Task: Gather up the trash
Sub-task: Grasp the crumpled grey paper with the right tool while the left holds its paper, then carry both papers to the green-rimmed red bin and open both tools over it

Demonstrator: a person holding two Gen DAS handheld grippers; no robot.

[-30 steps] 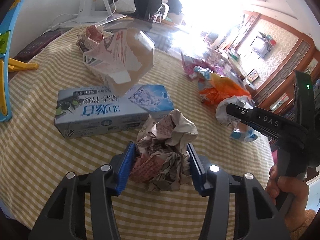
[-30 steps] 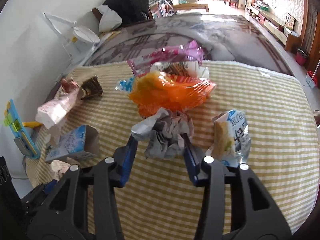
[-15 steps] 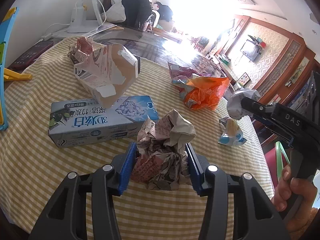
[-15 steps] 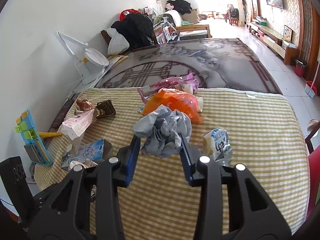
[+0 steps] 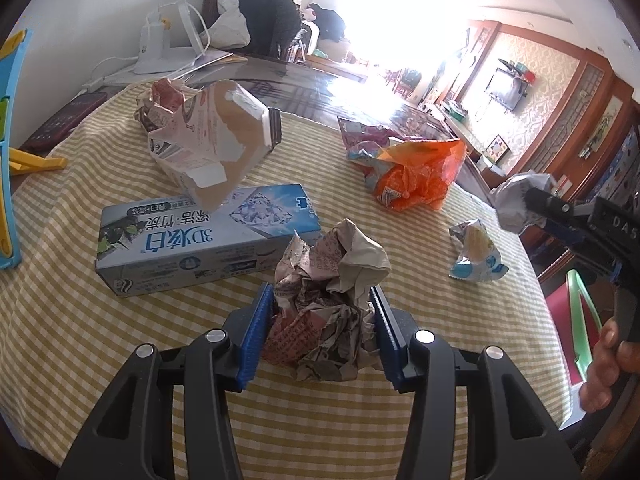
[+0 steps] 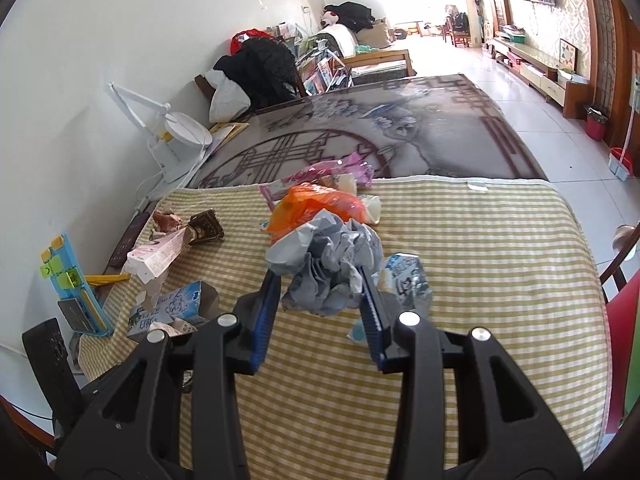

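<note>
Crumpled newsprint, a printed paper wad [image 5: 328,304], sits pinched between the blue pads of the left gripper [image 5: 320,332], whose jaws stand partly closed and press it from both sides; its underside is hidden behind its own folds, so whether it rests on the checked tablecloth [image 5: 60,320] or hangs just above cannot be told. The wad is roughly ball-shaped, with no clear long axis, one pale flap sticking up and away. In the right wrist view the right gripper [image 6: 320,300] likewise clamps a grey paper wad [image 6: 328,272] between narrow-set pads, held clear above the cloth and covering much of the blue-and-white snack wrapper [image 6: 408,280] behind it. Just beyond the left gripper lies a long blue toothpaste box [image 5: 208,236], its long axis running left to right across the view, with a torn pink carton [image 5: 208,140] leaning over its far edge. Farther off, an orange plastic bag [image 5: 420,176] lies bunched near the middle of the table, a pink wrapper [image 6: 328,172] partly tucked behind it. At the left view's right edge a hand [image 5: 608,364] is cut off by the frame.
</note>
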